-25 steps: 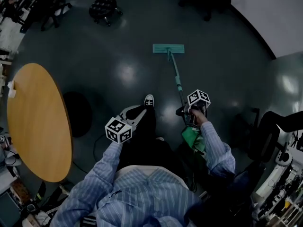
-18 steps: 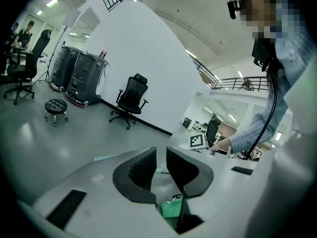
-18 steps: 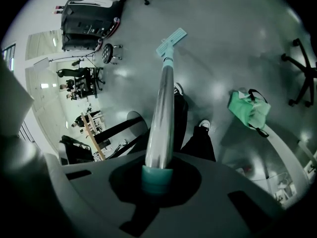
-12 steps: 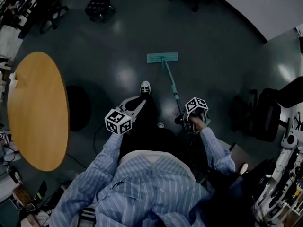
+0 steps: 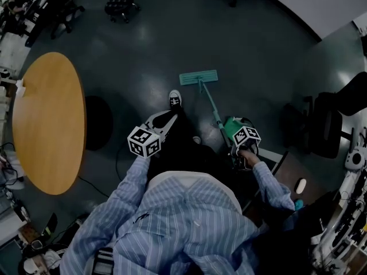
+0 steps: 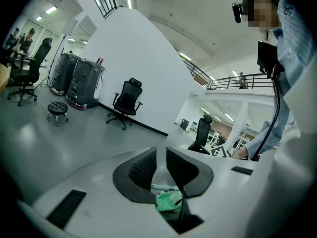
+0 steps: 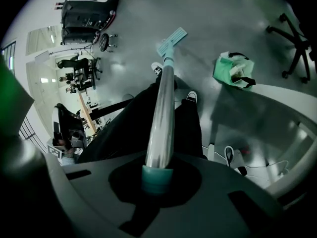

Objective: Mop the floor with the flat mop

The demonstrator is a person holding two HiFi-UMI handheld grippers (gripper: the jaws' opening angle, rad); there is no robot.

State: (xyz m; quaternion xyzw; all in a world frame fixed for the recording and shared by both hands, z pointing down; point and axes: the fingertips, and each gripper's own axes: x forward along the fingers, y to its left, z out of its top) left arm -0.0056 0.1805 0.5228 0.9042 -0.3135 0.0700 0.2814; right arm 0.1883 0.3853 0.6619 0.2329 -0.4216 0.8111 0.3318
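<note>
The flat mop's teal head (image 5: 198, 77) lies flat on the dark floor, just ahead and to the right of my forward shoe (image 5: 175, 99). Its handle (image 5: 211, 107) slants back to my right gripper (image 5: 236, 148), which is shut on it near the upper end. In the right gripper view the silver handle (image 7: 163, 113) runs from the jaws of that gripper (image 7: 158, 175) out to the mop head (image 7: 172, 38). My left gripper (image 5: 165, 121) hangs over my legs, away from the mop. Its jaws (image 6: 161, 170) stand close together with nothing between them.
A round wooden table (image 5: 49, 122) fills the left side. A green bag (image 5: 232, 124) sits on the floor by the right gripper. A black stool (image 5: 121, 6) stands far back. An office chair (image 5: 330, 125) and equipment stand at the right.
The mop head has slid back toward my feet. My right gripper has drawn back and to the right with the handle. The left gripper has barely moved.
</note>
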